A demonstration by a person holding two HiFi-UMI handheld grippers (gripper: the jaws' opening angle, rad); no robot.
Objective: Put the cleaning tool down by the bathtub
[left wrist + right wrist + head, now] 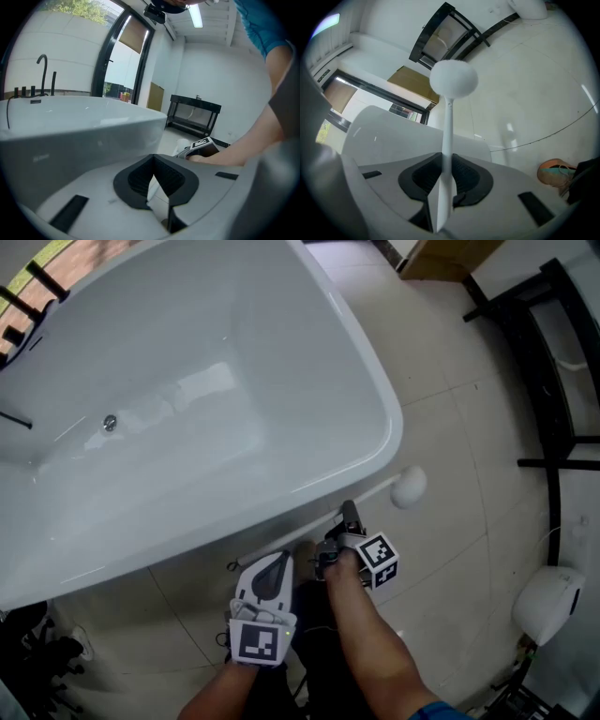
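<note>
The cleaning tool is a thin white stick with a round white head. It lies nearly level just above the tiled floor, along the foot of the white bathtub. My right gripper is shut on the stick, which runs straight out between its black pads. My left gripper is close beside it to the left, and a white strip of the handle's end sits pinched between its pads. The right gripper's marker cube shows ahead in the left gripper view.
A black metal rack stands along the right wall, with a white rounded unit on the floor in front of it. A cardboard box is at the back. An orange shoe is near. Black taps stand at the tub's far end.
</note>
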